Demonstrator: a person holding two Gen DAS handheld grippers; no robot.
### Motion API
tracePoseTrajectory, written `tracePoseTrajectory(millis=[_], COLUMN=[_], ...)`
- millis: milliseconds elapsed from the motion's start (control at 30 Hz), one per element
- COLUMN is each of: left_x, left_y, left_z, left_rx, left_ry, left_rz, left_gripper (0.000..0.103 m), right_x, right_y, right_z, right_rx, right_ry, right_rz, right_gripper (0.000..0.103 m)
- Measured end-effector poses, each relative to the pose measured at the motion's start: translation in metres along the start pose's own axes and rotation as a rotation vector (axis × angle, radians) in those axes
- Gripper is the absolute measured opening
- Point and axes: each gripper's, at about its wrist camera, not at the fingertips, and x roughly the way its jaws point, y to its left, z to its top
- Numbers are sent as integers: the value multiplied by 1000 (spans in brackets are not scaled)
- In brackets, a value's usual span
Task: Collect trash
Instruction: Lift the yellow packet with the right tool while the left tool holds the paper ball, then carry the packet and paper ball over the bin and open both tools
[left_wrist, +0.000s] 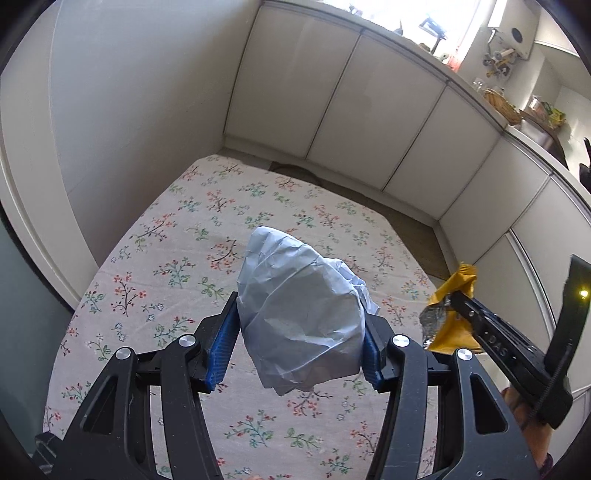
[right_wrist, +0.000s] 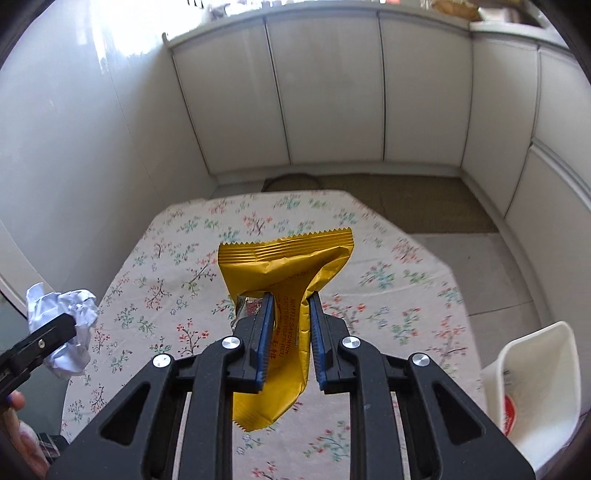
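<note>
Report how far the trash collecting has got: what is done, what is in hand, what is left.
Done: the floral tablecloth shows no loose trash in either view.
In hand: the left gripper is clamped on a crumpled paper ball, and the right gripper pinches a yellow wrapper; both pieces hang clear of the table.
Left: neither is binned yet. A white container stands at the table's right edge; whether it is the bin is unclear.

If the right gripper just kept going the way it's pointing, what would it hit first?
Probably the flowered tablecloth. The right gripper, shut on the yellow wrapper, angles down toward bare cloth; depth is uncertain.
</note>
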Motion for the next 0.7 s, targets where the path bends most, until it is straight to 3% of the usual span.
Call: tracePoseTrajectory(millis=[233, 700], left_x=[-17, -28], left_y=[-33, -125], left_z=[-4, -39], left_rx=[42, 161], left_ry=[-45, -32], left_rz=[-30, -127], left_gripper=[54, 54], right_x=[-41, -111], right_y=[-30, -131], right_z=[1, -15], right_rx=[20, 115], right_ry=[-65, -145], right_rz=[-20, -134], right_gripper=[19, 19])
